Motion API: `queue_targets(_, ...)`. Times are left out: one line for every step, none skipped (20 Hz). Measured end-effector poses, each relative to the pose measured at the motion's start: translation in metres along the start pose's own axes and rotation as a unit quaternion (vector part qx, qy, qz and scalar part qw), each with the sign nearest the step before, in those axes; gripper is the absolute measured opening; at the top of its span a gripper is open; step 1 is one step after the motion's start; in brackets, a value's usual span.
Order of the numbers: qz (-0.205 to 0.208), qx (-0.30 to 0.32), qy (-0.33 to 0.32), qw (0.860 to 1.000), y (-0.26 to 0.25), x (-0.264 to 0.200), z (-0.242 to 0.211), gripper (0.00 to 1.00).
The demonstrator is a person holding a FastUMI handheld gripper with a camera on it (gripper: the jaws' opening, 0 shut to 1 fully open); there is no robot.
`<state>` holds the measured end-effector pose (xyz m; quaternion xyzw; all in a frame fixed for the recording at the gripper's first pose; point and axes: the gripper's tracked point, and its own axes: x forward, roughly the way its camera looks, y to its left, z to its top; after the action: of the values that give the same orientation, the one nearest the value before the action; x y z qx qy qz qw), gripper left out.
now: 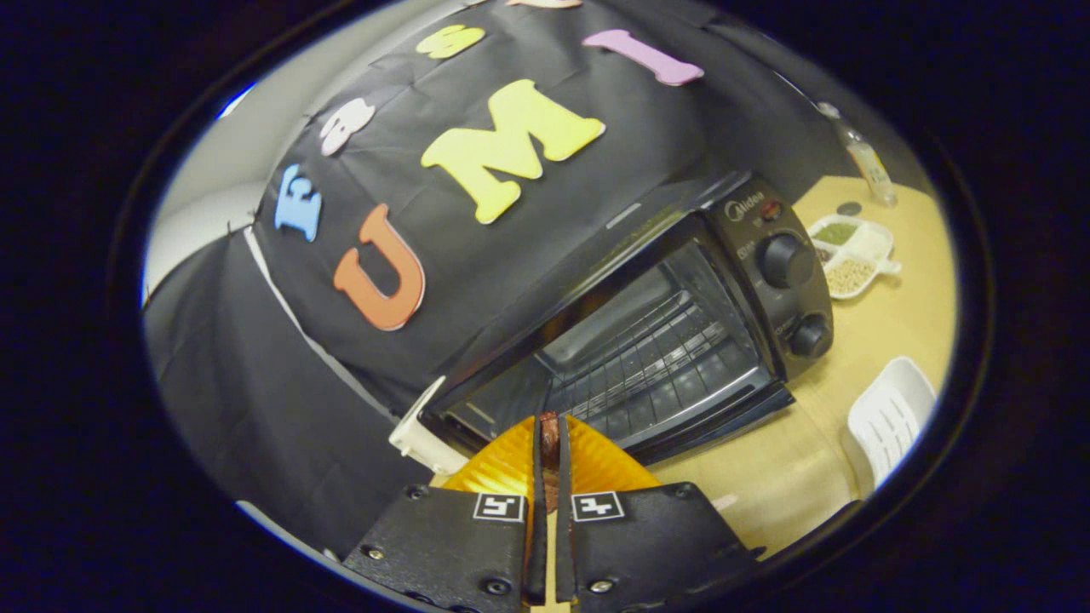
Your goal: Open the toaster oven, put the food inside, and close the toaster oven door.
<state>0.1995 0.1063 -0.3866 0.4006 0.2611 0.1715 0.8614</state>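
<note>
The black toaster oven (pixel 673 315) stands on the wooden table (pixel 792 477) with its door (pixel 477 409) swung down towards me. Its wire rack (pixel 656 358) and bare cavity show, and the door's white handle (pixel 417 438) juts out at the left. My gripper (pixel 551 438) is just in front of the opening, above the lowered door. Its fingers are pressed close together on the rim of an orange ridged dish (pixel 596 464), which fans out to both sides of them. A dark red-brown bit of food (pixel 549 428) shows between the fingertips.
Two knobs (pixel 788 260) sit on the oven's right panel. Right of the oven lie a white divided tray (pixel 854 251) of beans, a small bottle (pixel 869 162) and a white slotted basket (pixel 890 421). The black cloth wall runs behind and to the left.
</note>
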Motion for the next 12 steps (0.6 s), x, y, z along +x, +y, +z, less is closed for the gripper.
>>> queue_targets(0.006, 0.049, -0.012, 0.999, -0.005, 0.005, 0.009, 0.07)
queue_targets(0.011, 0.093, -0.03, 0.995, -0.01, 0.009, 0.02, 0.07)
queue_targets(0.016, 0.132, -0.05, 0.99, -0.016, 0.017, 0.031, 0.07)
queue_targets(0.015, 0.162, -0.066, 0.984, -0.025, 0.026, 0.038, 0.07)
queue_targets(0.01, 0.188, -0.08, 0.979, -0.033, 0.034, 0.041, 0.07)
queue_targets(0.003, 0.206, -0.094, 0.974, -0.042, 0.043, 0.043, 0.07)
queue_targets(-0.006, 0.207, -0.098, 0.973, -0.047, 0.051, 0.041, 0.07)
queue_targets(-0.021, 0.198, -0.102, 0.975, -0.055, 0.06, 0.037, 0.07)
queue_targets(-0.034, 0.178, -0.093, 0.979, -0.059, 0.066, 0.03, 0.07)
queue_targets(-0.039, 0.169, -0.095, 0.98, -0.062, 0.071, 0.027, 0.07)
queue_targets(-0.053, 0.16, -0.094, 0.981, -0.066, 0.071, 0.025, 0.09)
queue_targets(-0.067, 0.149, -0.096, 0.982, -0.071, 0.072, 0.026, 0.1)
